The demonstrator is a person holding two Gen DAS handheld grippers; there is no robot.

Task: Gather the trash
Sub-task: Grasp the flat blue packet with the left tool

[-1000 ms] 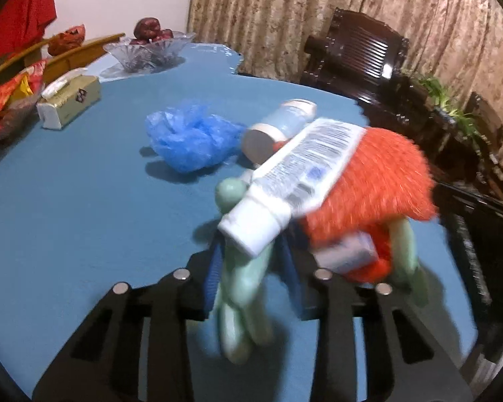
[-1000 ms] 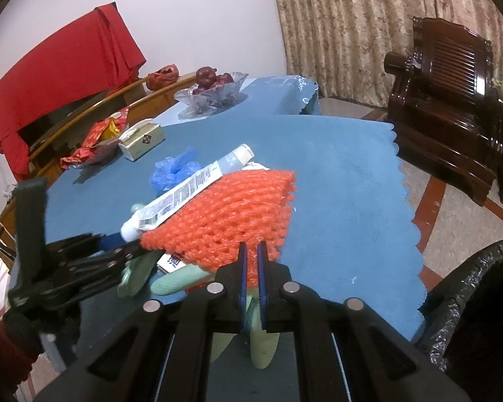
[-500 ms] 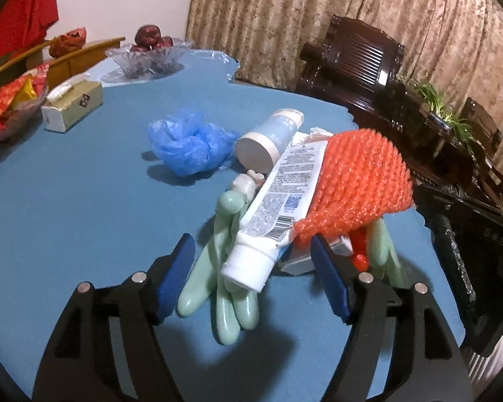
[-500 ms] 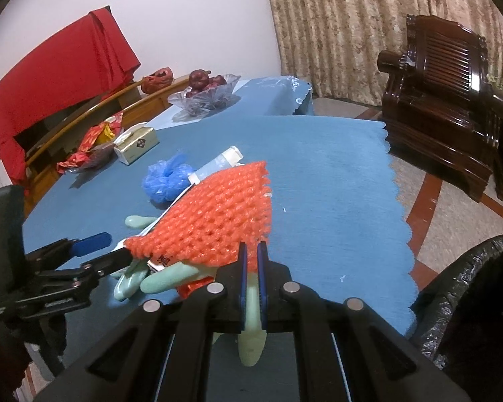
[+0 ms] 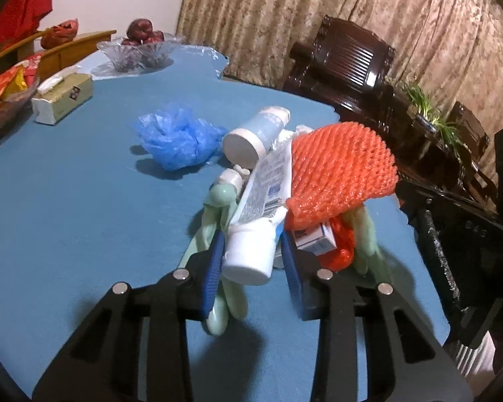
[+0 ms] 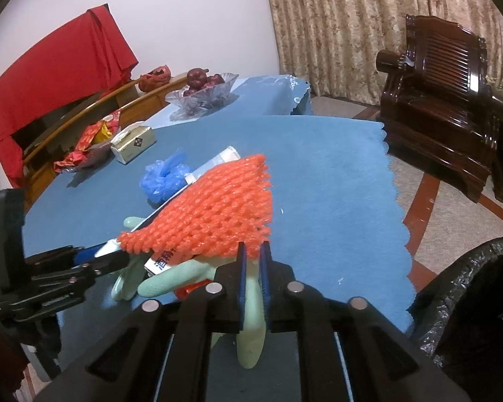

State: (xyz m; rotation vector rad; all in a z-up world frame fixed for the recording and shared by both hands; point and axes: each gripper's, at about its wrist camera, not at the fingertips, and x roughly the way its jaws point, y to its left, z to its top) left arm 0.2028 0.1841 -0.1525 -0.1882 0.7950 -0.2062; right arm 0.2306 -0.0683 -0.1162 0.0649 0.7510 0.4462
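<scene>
At the bottom of the left wrist view, the left gripper (image 5: 253,264) is seen with its blue pads on either side of the capped end of a white tube (image 5: 256,231); contact on the right pad is probably made, though the blur leaves it uncertain. Pale green rubber gloves (image 5: 218,221) lie under the tube, and a small white box (image 5: 313,239) is tucked beneath an orange foam net (image 5: 338,174). A second white bottle (image 5: 251,137) is shown just behind the tube, a thing that is almost hidden by the net in the right wrist view.

In the lower centre of the right wrist view, the right gripper (image 6: 251,268) is pressed together on one finger of a green glove (image 6: 249,318), with the orange foam net (image 6: 211,217) resting just above its tips. The left gripper (image 6: 84,261) is seen at the left edge of that frame. A black-lined trash bin (image 6: 469,301) is shown only here, at the lower right, off the table's edge.

Farther back, a crumpled blue plastic bag (image 5: 177,137) lies apart from the pile. A tissue box (image 5: 62,98) and a glass fruit bowl (image 5: 141,52) are placed toward the upper left. Everything rests on a blue tablecloth (image 6: 335,184). Beyond it, a dark wooden armchair (image 6: 442,97), patterned curtains (image 5: 318,6) and a red cloth (image 6: 60,70) are seen.
</scene>
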